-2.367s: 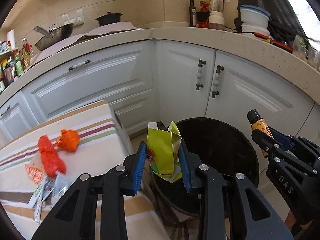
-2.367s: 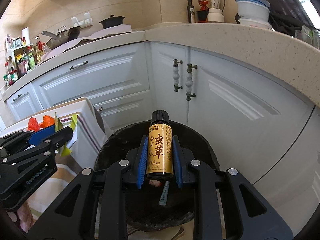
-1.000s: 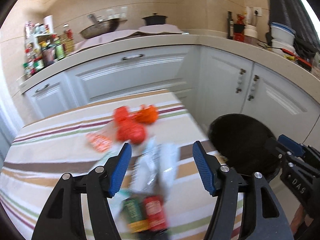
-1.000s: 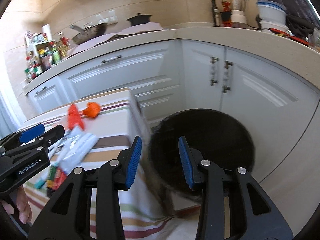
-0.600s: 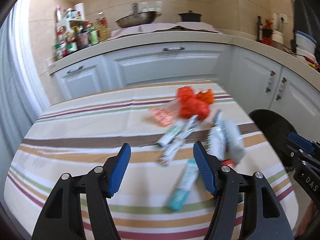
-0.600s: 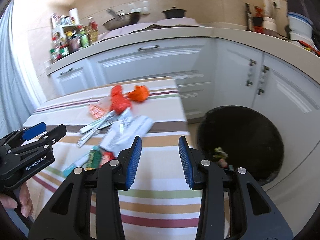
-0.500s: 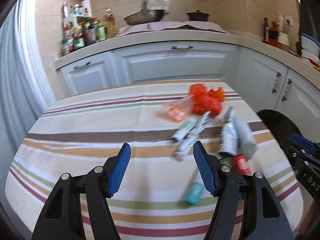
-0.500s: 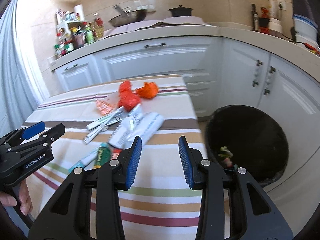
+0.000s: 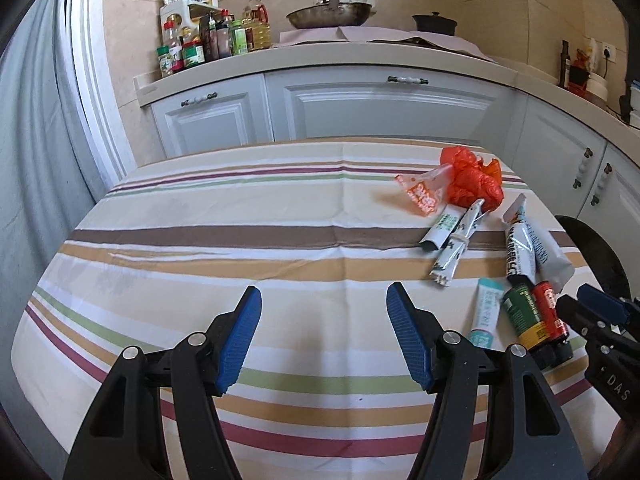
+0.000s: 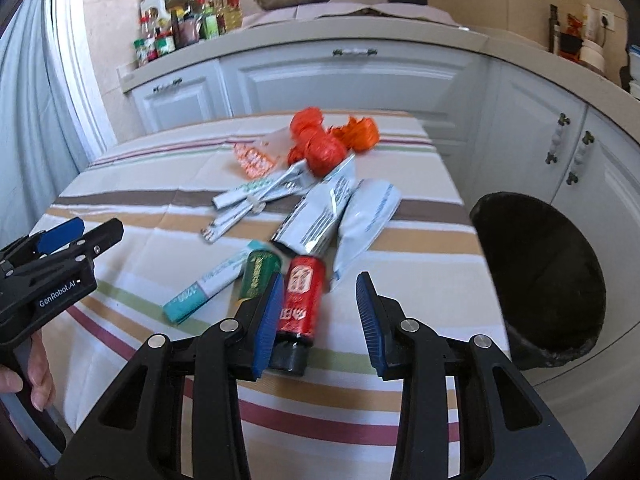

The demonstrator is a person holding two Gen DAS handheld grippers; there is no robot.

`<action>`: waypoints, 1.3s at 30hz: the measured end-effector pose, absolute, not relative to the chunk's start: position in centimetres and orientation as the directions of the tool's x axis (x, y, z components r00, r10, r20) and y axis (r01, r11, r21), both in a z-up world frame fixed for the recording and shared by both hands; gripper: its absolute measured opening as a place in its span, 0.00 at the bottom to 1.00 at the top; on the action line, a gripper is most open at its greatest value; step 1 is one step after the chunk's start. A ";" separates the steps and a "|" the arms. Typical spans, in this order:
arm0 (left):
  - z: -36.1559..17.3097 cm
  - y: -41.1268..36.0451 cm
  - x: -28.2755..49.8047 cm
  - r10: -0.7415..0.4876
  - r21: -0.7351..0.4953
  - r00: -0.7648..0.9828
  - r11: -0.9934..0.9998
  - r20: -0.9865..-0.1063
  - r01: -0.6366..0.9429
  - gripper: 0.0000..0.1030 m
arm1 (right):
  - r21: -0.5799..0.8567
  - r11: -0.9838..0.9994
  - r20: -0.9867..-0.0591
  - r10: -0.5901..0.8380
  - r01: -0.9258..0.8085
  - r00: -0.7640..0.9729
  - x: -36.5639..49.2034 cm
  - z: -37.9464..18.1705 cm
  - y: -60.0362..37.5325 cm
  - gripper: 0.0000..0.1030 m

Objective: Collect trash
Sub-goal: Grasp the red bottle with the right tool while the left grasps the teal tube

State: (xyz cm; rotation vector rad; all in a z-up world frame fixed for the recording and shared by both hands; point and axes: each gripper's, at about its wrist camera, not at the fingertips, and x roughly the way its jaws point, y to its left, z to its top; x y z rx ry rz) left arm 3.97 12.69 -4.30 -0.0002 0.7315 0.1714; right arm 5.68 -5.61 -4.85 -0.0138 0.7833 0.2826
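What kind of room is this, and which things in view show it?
Most likely a home kitchen. A wok and a dark pot sit on the counter above white cabinets, and a rack of sauce and oil bottles stands at the counter's left end.

Both tongs have let go of what they carried over the black bin (image 10: 560, 280): the yellow-green packet and the gold-labelled bottle are gone from their jaws. The left tongs (image 9: 324, 336) now hang open over the bare striped surface (image 9: 240, 240) near its front edge. The right tongs (image 10: 318, 316), jaws having just narrowed slightly, now frame the red bottle (image 10: 300, 300) without pressing it.
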 end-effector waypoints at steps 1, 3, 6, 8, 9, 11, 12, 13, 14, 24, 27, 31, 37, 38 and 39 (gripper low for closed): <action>-4.4 12.8 4.0 0.154 0.058 0.729 0.986 -0.667 -0.156 0.62 | 0.092 0.962 -0.703 0.246 -0.258 0.667 5.8 -5.0 -5.4 0.33; -4.6 13.1 3.9 0.153 0.056 0.727 0.986 -0.670 -0.156 0.62 | 0.086 0.961 -0.713 0.243 -0.262 0.658 5.8 -5.3 -5.1 0.30; -4.8 13.5 3.8 0.153 0.051 0.724 0.986 -0.672 -0.162 0.62 | 0.085 0.959 -0.724 0.246 -0.270 0.644 5.9 -5.5 -4.7 0.23; -4.8 13.8 3.8 0.155 0.048 0.724 0.985 -0.672 -0.167 0.62 | 0.076 0.958 -0.728 0.242 -0.275 0.641 5.8 -5.6 -4.4 0.22; -4.8 13.9 3.8 0.155 0.046 0.723 0.985 -0.673 -0.168 0.62 | 0.071 0.959 -0.729 0.238 -0.275 0.642 5.8 -5.6 -4.3 0.22; -4.9 14.1 3.7 0.155 0.043 0.721 0.984 -0.675 -0.172 0.62 | 0.074 0.959 -0.730 0.239 -0.274 0.640 5.8 -5.6 -4.2 0.22; -5.0 14.2 3.7 0.155 0.042 0.720 0.984 -0.676 -0.173 0.62 | 0.076 0.959 -0.731 0.241 -0.273 0.639 5.8 -5.7 -4.3 0.22; -5.0 14.3 3.6 0.155 0.041 0.719 0.984 -0.678 -0.174 0.62 | 0.077 0.959 -0.731 0.240 -0.273 0.638 5.8 -5.6 -4.3 0.22; -5.0 14.3 3.6 0.155 0.040 0.718 0.984 -0.679 -0.174 0.62 | 0.079 0.959 -0.732 0.241 -0.272 0.637 5.8 -5.6 -4.2 0.22; -5.0 13.7 3.3 0.139 0.034 0.720 0.987 -0.680 -0.158 0.63 | 0.084 0.959 -0.736 0.243 -0.271 0.632 5.9 -5.8 -4.2 0.23; -5.1 13.4 3.3 0.133 0.033 0.718 0.988 -0.683 -0.152 0.63 | 0.081 0.957 -0.736 0.246 -0.279 0.630 5.8 -5.9 -4.1 0.23; -5.0 13.0 3.2 0.129 0.033 0.718 0.989 -0.684 -0.145 0.63 | 0.082 0.956 -0.731 0.249 -0.281 0.635 5.6 -5.9 -4.1 0.23; -5.0 12.5 3.3 0.121 0.029 0.717 0.990 -0.687 -0.139 0.63 | 0.077 0.955 -0.710 0.254 -0.286 0.657 5.1 -5.1 -4.3 0.23; -5.0 12.4 3.3 0.117 0.027 0.717 0.990 -0.687 -0.136 0.63 | 0.073 0.956 -0.706 0.251 -0.285 0.662 5.0 -4.9 -4.4 0.23; -4.9 12.2 3.3 0.113 0.025 0.717 0.991 -0.688 -0.133 0.63 | 0.069 0.957 -0.701 0.248 -0.283 0.668 4.9 -4.8 -4.5 0.23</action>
